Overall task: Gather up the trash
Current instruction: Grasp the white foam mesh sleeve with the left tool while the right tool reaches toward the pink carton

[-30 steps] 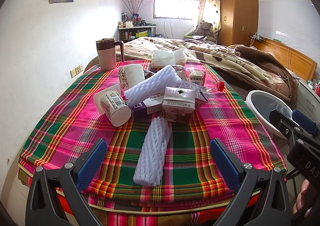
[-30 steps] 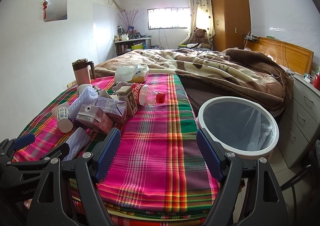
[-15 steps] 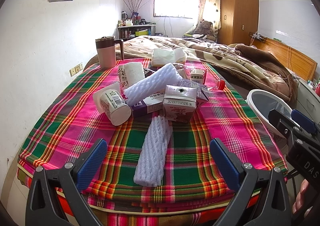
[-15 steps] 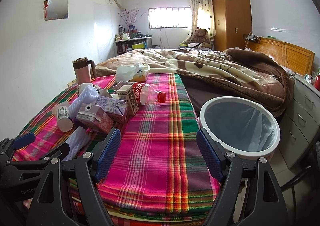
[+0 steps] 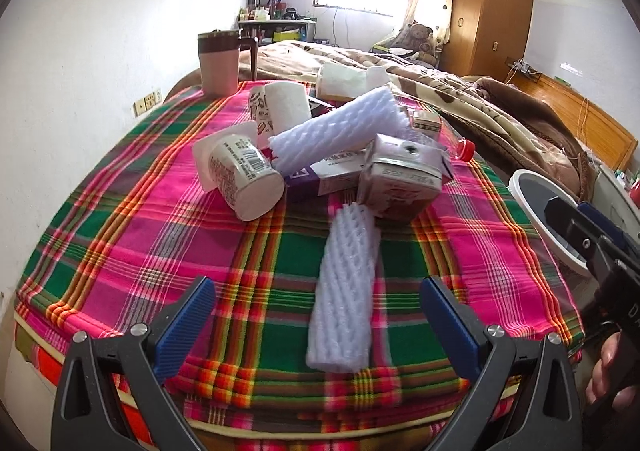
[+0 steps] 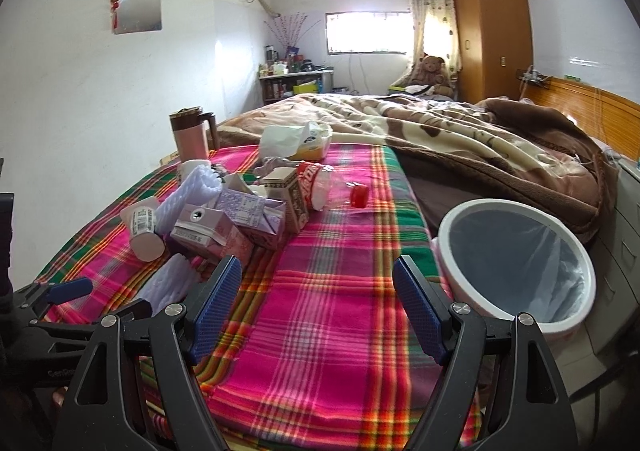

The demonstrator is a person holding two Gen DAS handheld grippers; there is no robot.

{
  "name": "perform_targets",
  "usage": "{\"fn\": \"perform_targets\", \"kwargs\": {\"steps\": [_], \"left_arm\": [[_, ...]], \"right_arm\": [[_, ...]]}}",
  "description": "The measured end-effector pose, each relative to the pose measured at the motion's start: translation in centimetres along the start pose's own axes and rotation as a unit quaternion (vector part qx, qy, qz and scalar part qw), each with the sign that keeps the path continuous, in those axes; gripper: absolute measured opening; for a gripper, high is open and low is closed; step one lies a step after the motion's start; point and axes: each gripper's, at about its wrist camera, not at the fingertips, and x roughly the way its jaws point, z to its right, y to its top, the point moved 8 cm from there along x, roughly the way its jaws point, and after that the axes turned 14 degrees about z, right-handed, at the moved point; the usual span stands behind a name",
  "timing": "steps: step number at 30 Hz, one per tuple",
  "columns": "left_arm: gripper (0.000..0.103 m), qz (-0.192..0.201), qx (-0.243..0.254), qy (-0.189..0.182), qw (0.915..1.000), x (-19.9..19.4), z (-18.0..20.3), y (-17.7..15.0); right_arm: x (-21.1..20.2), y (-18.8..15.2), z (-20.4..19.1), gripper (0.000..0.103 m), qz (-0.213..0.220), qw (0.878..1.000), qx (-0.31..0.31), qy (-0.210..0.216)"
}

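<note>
A pile of trash lies on the plaid cloth point(image 5: 120, 235): a white foam net sleeve point(image 5: 346, 287) nearest me, a second foam sleeve point(image 5: 340, 131), a white yogurt cup point(image 5: 244, 175) on its side, a pink milk carton point(image 5: 400, 183), and a clear bottle with red cap point(image 6: 320, 187). My left gripper point(image 5: 318, 315) is open, low over the cloth's near edge, with the near foam sleeve between its fingers' line. My right gripper point(image 6: 316, 303) is open and empty over the cloth, right of the pile. A white trash bin point(image 6: 516, 263) with a liner stands to the right.
A pink mug with a brown lid point(image 5: 220, 63) and a tissue pack point(image 5: 348, 81) stand at the cloth's far end. A brown blanket point(image 6: 480, 139) covers the bed beyond. A white wall runs along the left; drawers point(image 6: 624, 235) stand right of the bin.
My left gripper has moved forward and slightly down toward the near foam sleeve. My right gripper has shifted only a little. Both remain open.
</note>
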Motion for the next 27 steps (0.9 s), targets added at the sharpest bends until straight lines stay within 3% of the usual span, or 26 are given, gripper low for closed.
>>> {"fn": "perform_targets", "kwargs": {"steps": [4, 8, 20, 27], "left_arm": [[0.100, -0.018, 0.004, -0.012, 0.9997, 1.3, 0.1, -0.5], [0.089, -0.039, 0.004, -0.029, 0.9988, 2.8, 0.2, -1.0], [0.040, -0.046, -0.019, -0.040, 0.9980, 3.5, -2.0, -0.7], [0.036, -0.040, -0.026, -0.027, 0.9985, 3.2, -3.4, -0.8]], "right_arm": [[1.1, -0.2, -1.2, 0.080, -0.009, 0.999, 0.009, 0.032], [1.9, -0.5, -2.2, 0.080, -0.018, 0.998, 0.009, 0.053], [4.3, -1.3, -5.6, 0.080, -0.047, 0.993, -0.008, 0.103], [5.5, -1.5, -7.3, 0.080, -0.058, 0.991, -0.036, 0.115]]}}
